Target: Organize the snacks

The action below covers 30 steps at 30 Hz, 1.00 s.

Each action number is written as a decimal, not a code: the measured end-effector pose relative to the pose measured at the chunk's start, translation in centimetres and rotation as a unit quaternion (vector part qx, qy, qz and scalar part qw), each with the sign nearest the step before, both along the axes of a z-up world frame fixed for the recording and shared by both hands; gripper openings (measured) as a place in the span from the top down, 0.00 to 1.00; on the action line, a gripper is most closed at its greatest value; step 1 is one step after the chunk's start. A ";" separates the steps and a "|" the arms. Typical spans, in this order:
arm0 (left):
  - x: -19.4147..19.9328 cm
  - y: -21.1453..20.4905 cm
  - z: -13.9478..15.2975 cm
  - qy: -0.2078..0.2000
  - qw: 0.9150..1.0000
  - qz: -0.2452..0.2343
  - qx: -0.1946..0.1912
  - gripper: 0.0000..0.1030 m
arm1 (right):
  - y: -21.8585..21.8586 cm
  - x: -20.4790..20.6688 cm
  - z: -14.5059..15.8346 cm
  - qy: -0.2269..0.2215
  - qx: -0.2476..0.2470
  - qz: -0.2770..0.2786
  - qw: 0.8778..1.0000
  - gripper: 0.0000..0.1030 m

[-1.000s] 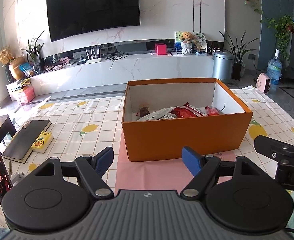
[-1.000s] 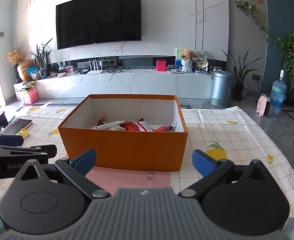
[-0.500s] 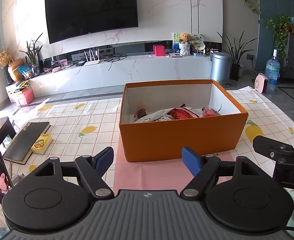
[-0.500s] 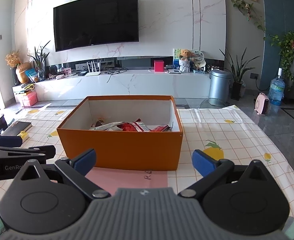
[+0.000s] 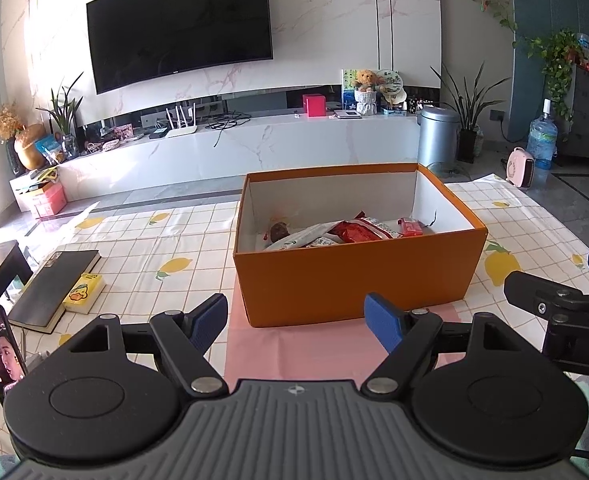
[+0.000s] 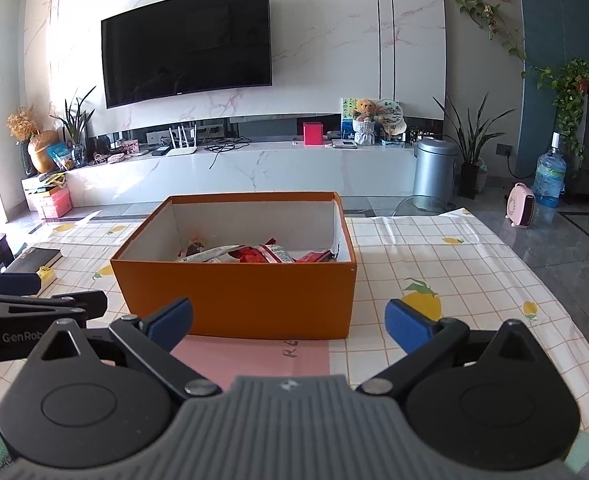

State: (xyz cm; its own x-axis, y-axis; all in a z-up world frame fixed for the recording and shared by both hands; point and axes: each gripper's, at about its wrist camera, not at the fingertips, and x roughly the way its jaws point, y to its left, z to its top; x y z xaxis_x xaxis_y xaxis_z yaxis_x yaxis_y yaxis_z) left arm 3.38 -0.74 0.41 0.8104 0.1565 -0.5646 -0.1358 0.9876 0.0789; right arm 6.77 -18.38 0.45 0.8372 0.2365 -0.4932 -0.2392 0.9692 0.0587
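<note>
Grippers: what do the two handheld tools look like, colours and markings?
Both match: black linkage arms, blue finger pads, round black discs, a ribbed grey body with a small logo. Left tool; right tool. White lettering shows on each tool's side, "GenRob" on the left, "D" on the right.

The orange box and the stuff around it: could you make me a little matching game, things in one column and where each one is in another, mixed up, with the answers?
Things:
1. red snack packet
2. orange box
3. black notebook
4. yellow pack

Places:
A. partly on the pink sheet
B. lying against the notebook's side
C. inside the box
D. on the tablecloth, left of the box

Pairs: 1-C, 2-A, 3-D, 4-B

Both tools, left and right, are open and empty.
</note>
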 end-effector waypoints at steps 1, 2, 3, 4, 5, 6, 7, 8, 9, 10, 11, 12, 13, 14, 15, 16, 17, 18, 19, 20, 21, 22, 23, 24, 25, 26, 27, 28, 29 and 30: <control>0.0 0.0 0.0 0.000 1.000 0.000 0.000 0.11 | 0.0 0.0 0.0 0.000 0.000 0.000 1.000 0.04; 0.0 -0.1 0.1 0.000 1.000 -0.001 0.000 0.11 | -0.1 -0.1 0.0 0.000 0.000 0.000 1.000 0.04; 0.0 -0.1 0.1 0.000 1.000 -0.001 0.001 0.11 | -0.1 -0.1 0.0 0.001 0.000 -0.001 1.000 0.04; 0.0 -0.2 0.1 0.000 1.000 -0.002 0.001 0.11 | -0.1 -0.1 0.0 0.002 0.000 -0.001 1.000 0.04; 0.0 -0.2 0.2 0.001 1.000 -0.002 0.001 0.11 | -0.1 -0.1 0.0 0.002 0.000 -0.001 1.000 0.04; 0.0 -0.2 0.2 0.002 1.000 -0.003 0.001 0.11 | -0.2 -0.1 -0.1 0.002 0.000 -0.001 1.000 0.04; 0.0 -0.3 0.2 0.002 1.000 -0.003 0.001 0.11 | -0.2 -0.1 -0.1 0.003 -0.001 -0.001 1.000 0.04; 0.0 -0.3 0.2 0.002 1.000 -0.003 0.001 0.11 | -0.2 -0.1 -0.1 0.004 -0.001 -0.001 1.000 0.04; 0.0 -0.3 0.3 0.003 1.000 -0.004 0.001 0.11 | -0.2 -0.1 -0.1 0.005 -0.001 -0.002 1.000 0.04; 0.1 -0.2 0.2 0.002 1.000 -0.003 0.001 0.11 | -0.2 -0.2 -0.1 0.005 -0.002 -0.002 1.000 0.04; 0.1 -0.2 0.2 0.002 1.000 -0.003 0.001 0.11 | -0.2 -0.2 -0.1 0.006 -0.001 -0.002 1.000 0.04; 0.1 -0.2 0.2 0.002 1.000 -0.002 0.000 0.11 | -0.2 -0.2 -0.1 0.006 -0.001 -0.003 1.000 0.04; 0.1 -0.2 0.2 0.003 1.000 -0.002 0.000 0.11 | -0.3 -0.2 -0.1 0.007 -0.001 -0.003 1.000 0.04; 0.1 -0.2 0.2 0.003 1.000 -0.002 0.000 0.11 | -0.3 -0.2 -0.1 0.007 0.000 -0.003 1.000 0.04; 0.1 -0.2 0.2 0.002 1.000 -0.002 0.000 0.11 | -0.3 -0.2 -0.1 0.008 0.001 -0.003 1.000 0.04; 0.1 -0.2 0.2 0.002 1.000 -0.002 0.000 0.11 | -0.3 -0.2 -0.1 0.008 0.002 -0.004 1.000 0.04; 0.1 -0.2 0.2 0.002 1.000 -0.002 0.000 0.11 | -0.3 -0.2 -0.1 0.008 0.002 -0.004 1.000 0.04; 0.1 -0.2 0.2 0.002 1.000 -0.003 0.000 0.11 | -0.3 -0.2 -0.1 0.009 0.003 -0.004 1.000 0.04; 0.1 -0.2 0.2 0.002 1.000 -0.002 0.000 0.11 | -0.3 -0.2 -0.1 0.009 0.003 -0.005 1.000 0.04; 0.1 -0.2 0.2 0.002 1.000 -0.003 0.000 0.11 | -0.3 -0.2 -0.1 0.010 0.004 -0.005 1.000 0.04; 0.1 -0.2 0.2 0.003 1.000 -0.003 0.000 0.11 | -0.4 -0.1 -0.1 0.011 0.005 -0.005 1.000 0.04; 0.1 -0.2 0.2 0.003 1.000 -0.002 0.000 0.11 | -0.4 -0.1 -0.1 0.011 0.005 -0.005 1.000 0.04; 0.1 -0.2 0.2 0.003 1.000 -0.002 0.000 0.11 | -0.4 -0.2 -0.1 0.011 0.006 -0.006 1.000 0.04; 0.1 -0.2 0.2 0.003 1.000 -0.002 0.000 0.11 | -0.4 -0.2 -0.1 0.012 0.007 -0.006 1.000 0.04; 0.1 -0.2 0.2 0.003 1.000 -0.002 -0.001 0.11 | -0.4 -0.2 -0.1 0.012 0.007 -0.006 1.000 0.04; 0.1 -0.2 0.2 0.003 1.000 -0.002 -0.001 0.11 | -0.4 -0.2 -0.1 0.012 0.007 -0.006 1.000 0.04; 0.1 -0.2 0.2 0.002 1.000 -0.002 0.000 0.11 | -0.4 -0.2 -0.1 0.012 0.008 -0.007 1.000 0.04; 0.1 -0.2 0.2 0.002 1.000 -0.002 0.000 0.11 | -0.4 -0.2 -0.2 0.013 0.008 -0.007 1.000 0.04; 0.1 -0.2 0.2 0.002 1.000 -0.003 0.000 0.11 | -0.4 -0.2 -0.2 0.013 0.009 -0.007 1.000 0.04; 0.1 -0.2 0.2 0.002 1.000 -0.003 0.000 0.11 | -0.4 -0.2 -0.2 0.013 0.009 -0.007 1.000 0.04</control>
